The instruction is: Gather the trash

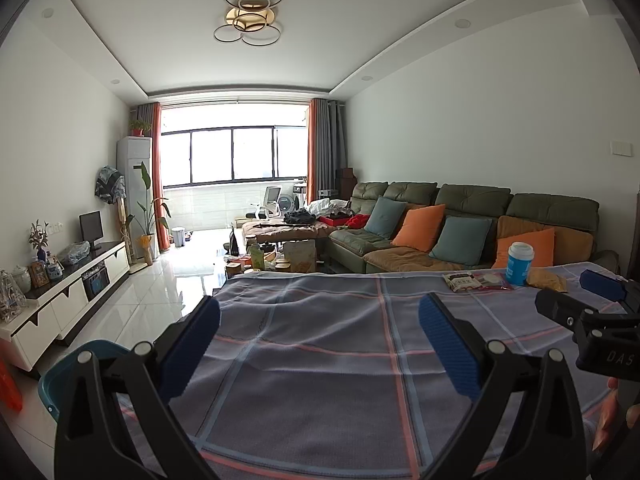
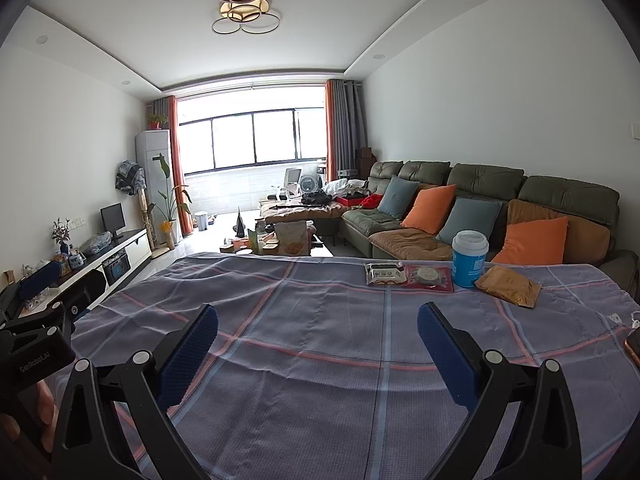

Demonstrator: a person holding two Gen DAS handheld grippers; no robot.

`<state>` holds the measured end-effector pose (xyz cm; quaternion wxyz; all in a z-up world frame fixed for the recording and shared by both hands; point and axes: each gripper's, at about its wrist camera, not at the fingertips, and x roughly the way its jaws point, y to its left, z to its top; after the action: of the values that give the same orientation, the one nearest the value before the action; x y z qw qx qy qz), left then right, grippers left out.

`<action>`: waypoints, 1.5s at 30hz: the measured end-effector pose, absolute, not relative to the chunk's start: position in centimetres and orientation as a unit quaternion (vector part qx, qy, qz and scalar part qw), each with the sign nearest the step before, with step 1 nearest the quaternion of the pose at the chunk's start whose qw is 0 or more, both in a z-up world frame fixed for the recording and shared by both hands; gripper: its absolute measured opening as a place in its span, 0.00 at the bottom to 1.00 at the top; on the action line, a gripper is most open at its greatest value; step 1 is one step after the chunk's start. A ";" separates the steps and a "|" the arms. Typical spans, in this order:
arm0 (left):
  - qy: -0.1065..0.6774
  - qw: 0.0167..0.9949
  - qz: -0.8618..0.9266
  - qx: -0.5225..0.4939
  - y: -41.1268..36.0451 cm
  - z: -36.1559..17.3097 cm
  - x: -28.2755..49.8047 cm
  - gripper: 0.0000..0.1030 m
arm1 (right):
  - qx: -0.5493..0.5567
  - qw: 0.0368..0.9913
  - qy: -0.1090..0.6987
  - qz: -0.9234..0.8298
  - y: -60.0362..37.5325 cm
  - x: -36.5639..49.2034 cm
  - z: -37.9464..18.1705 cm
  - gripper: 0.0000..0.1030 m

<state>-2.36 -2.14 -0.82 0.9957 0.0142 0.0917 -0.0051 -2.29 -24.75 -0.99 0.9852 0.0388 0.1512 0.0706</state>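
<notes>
- Hovering over the plaid tablecloth (image 1: 320, 360), left gripper (image 1: 320, 344) has its jaws spread wide, nothing between the blue pads (image 1: 192, 344).
- Right gripper (image 2: 318, 346) likewise wide apart and empty, low over the same cloth; its body also shows at 3 o'clock in the left wrist view.
- Trash sits in a row at the far right part of the table, well apart from both grippers.
- From the right gripper, the row is at about 1 o'clock: dark snack packet (image 2: 385, 274), then red flat wrapper (image 2: 429, 278) touching or overlapping it, then blue cup with white lid (image 2: 469, 258) upright, then brown-gold pouch (image 2: 508, 285) lying flat just beside the cup.
- From the left gripper, the same row is at about 2 o'clock, farther off: dark snack packet (image 1: 462, 281), red flat wrapper (image 1: 494, 281), blue cup with white lid (image 1: 519, 263), brown-gold pouch (image 1: 546, 280).
- Teal bin (image 1: 60, 376) sits on the floor at 8 o'clock of the left gripper, beside the near left table edge, partly hidden by the gripper frame.
- Green sofa (image 2: 480, 188) with orange and blue cushions stands behind the trash row.
- Fingers (image 1: 612, 412) of a hand show at the right edge under the right gripper.
</notes>
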 end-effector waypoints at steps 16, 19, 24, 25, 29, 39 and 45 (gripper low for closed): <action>0.092 0.996 -0.005 0.015 -1.8 -0.6 -2.3 0.97 | 0.038 0.985 0.151 0.070 -24.8 -2.4 -0.9 0.96; 0.092 0.996 -0.004 0.015 -1.8 -0.7 -2.3 0.97 | 0.039 0.985 0.151 0.070 -24.8 -2.3 -0.9 0.96; 0.093 0.996 -0.005 0.015 -2.0 -0.6 -2.4 0.97 | 0.039 0.985 0.151 0.070 -24.8 -2.3 -0.9 0.96; 0.093 0.996 -0.005 0.015 -1.9 -0.6 -2.4 0.97 | 0.038 0.985 0.151 0.070 -24.7 -2.3 -1.0 0.96; 0.093 0.996 -0.005 0.015 -2.1 -0.6 -2.3 0.97 | 0.039 0.985 0.150 0.070 -24.7 -2.2 -0.9 0.96; 0.093 0.995 -0.006 0.015 -2.1 -0.6 -2.3 0.97 | 0.038 0.985 0.150 0.070 -24.8 -2.3 -0.8 0.96; 0.094 0.995 -0.004 0.014 -1.9 -0.6 -2.4 0.97 | 0.038 0.985 0.150 0.070 -24.8 -2.3 -0.8 0.96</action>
<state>-2.37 -1.89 -0.62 0.9955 0.0142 0.0939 -0.0043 -2.32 -24.77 -0.77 0.9855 0.0382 0.1499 0.0702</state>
